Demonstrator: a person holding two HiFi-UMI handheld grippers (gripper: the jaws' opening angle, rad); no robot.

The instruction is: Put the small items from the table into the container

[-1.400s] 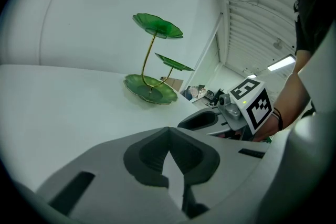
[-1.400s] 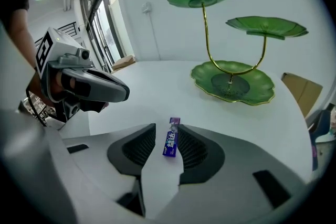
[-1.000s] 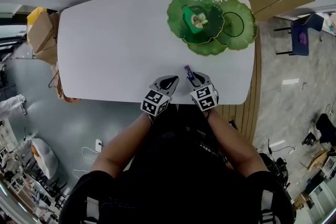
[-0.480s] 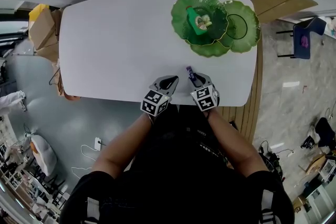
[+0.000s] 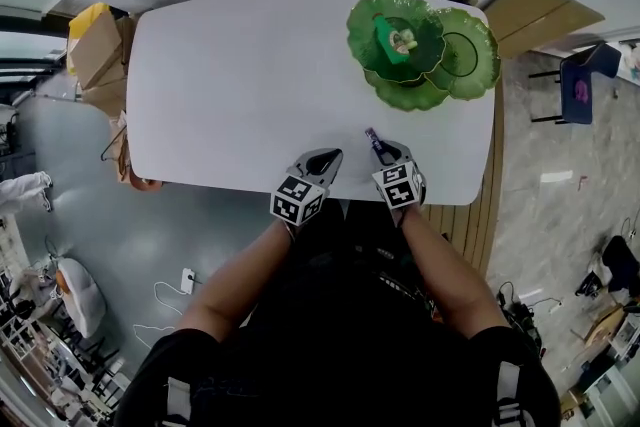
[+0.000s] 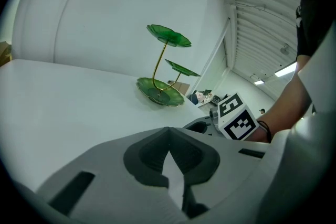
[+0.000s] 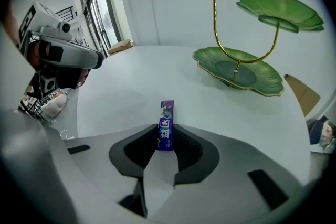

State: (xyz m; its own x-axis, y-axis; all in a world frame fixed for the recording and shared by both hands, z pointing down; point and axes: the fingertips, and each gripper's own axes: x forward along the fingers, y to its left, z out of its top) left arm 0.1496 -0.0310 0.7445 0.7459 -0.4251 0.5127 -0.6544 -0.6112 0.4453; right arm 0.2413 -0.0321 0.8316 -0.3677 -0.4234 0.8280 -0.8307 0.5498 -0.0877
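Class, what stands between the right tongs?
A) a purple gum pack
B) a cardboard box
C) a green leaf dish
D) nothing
A: the right gripper view shows a purple gum pack between the right tongs, whose jaws are closing on it.

Bright, even, diffuse light fills the room. The white table (image 5: 250,85) carries only faint, soft shadows and no glare. Ceiling strips (image 6: 286,68) glow on the right, and windows (image 7: 97,13) shine at far left. Both gripper views bulge strongly and have black corners. The gum pack (image 7: 166,132) is sharp.
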